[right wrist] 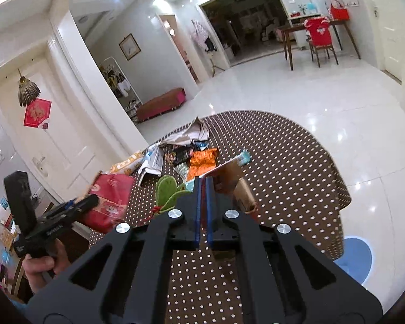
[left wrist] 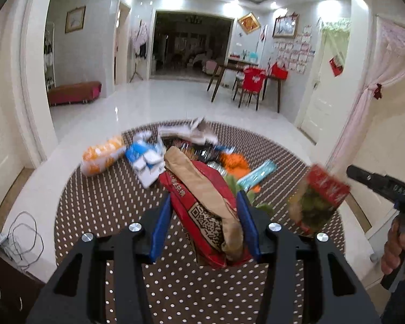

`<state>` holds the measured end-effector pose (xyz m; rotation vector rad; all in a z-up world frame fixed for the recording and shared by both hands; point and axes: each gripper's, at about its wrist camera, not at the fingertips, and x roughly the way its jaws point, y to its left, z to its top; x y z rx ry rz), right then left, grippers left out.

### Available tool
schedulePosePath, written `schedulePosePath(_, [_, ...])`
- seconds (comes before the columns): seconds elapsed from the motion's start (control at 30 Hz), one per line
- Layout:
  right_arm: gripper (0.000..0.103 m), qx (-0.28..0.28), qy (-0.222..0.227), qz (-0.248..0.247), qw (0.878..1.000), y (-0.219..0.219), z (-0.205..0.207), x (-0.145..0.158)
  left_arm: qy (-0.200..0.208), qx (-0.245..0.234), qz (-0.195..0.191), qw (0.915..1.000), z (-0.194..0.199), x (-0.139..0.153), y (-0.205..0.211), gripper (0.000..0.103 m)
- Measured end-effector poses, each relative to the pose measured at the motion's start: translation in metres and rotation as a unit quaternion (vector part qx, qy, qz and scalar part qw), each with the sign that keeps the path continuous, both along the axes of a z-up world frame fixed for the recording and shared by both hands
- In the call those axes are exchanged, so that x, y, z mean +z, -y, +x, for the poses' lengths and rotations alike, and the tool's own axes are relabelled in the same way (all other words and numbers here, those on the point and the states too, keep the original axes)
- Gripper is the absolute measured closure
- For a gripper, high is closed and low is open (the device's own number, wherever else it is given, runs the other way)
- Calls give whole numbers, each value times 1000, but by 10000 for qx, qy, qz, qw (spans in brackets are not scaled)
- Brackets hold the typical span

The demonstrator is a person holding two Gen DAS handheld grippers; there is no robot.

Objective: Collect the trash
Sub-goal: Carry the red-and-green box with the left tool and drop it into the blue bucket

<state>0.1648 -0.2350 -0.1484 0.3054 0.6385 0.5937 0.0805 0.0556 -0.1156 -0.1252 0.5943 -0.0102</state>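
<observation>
My left gripper point(left wrist: 203, 202) is shut on a red paper bag point(left wrist: 202, 210) with a QR code and a brown paper strip; it holds the bag above the dotted brown tablecloth point(left wrist: 108, 189). The bag also shows in the right wrist view point(right wrist: 108, 202). My right gripper point(right wrist: 203, 186) is shut on a red-topped snack packet, seen in the left wrist view point(left wrist: 318, 199) and from its brown back in the right wrist view point(right wrist: 229, 175). Several more wrappers lie on the table: an orange-white bag point(left wrist: 102, 156), a blue-white pack point(left wrist: 145, 162), an orange wrapper point(right wrist: 202, 162), crumpled newspaper point(right wrist: 191, 132).
A green cactus-shaped felt piece point(right wrist: 167, 191) lies near the right gripper. The round table stands on a glossy white floor point(right wrist: 297, 100). A dining table with a red-covered chair point(left wrist: 252, 81) stands far back. A cable point(left wrist: 21, 235) lies left of the table.
</observation>
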Motion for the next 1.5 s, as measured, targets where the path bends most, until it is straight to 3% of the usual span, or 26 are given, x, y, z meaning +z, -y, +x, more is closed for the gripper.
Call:
schedulePosePath(0.2, [98, 202, -270, -315, 9989, -3, 7, -7, 236, -205, 59, 9995, -4, 19, 21, 56])
schedulePosePath(0.23, [86, 226, -308, -414, 9984, -6, 8, -9, 231, -232, 49, 9995, -3, 19, 24, 56])
schedulePosePath(0.27, [50, 255, -308, -450, 9982, -8, 8, -9, 211, -250, 33, 9995, -2, 18, 26, 56])
schedulePosePath(0.3, [31, 257, -250, -507, 9981, -11, 7, -8, 190, -261, 13, 9995, -1, 16, 27, 56])
schedulePosePath(0.33, [21, 224, -110, -613, 9978, -14, 3, -5, 175, -261, 1, 9995, -1, 15, 28, 56])
schedulePosePath(0.4, [21, 349, 98, -811, 9960, -23, -4, 1, 145, -233, -27, 9996, -2, 12, 26, 56])
schedulePosePath(0.57, [21, 603, 7, -1061, 9925, -43, -11, -12, 38, -209, -189, 9996, 1, 1, 19, 55])
schedulePosePath(0.73, [22, 348, -167, -1405, 9893, -61, 15, -41, -24, -353, -213, 9991, 3, -4, 23, 55])
schedulePosePath(0.8, [52, 437, -216, -1374, 9893, -63, 22, -51, -22, -400, -223, 9989, 3, -6, 25, 55])
schedulePosePath(0.97, [58, 473, -196, -1069, 9930, -55, 21, -51, -8, -458, -286, 9985, 4, -6, 30, 55])
schedulePosePath(1.1, [58, 261, -69, -835, 9961, -31, 15, -38, 16, -618, -277, 9977, 10, -5, 43, 55])
schedulePosePath(1.27, [58, -349, -93, -461, 9983, 33, 15, -30, 28, -990, -271, 9947, 26, -4, 80, 55])
schedulePosePath(1.37, [58, -891, -354, -334, 9948, 83, 19, -44, -45, -1316, -266, 9909, 44, -8, 112, 55])
schedulePosePath(1.5, [58, -1518, -979, -147, 9834, 145, 31, -89, -194, -1752, -192, 9842, 64, -16, 161, 55])
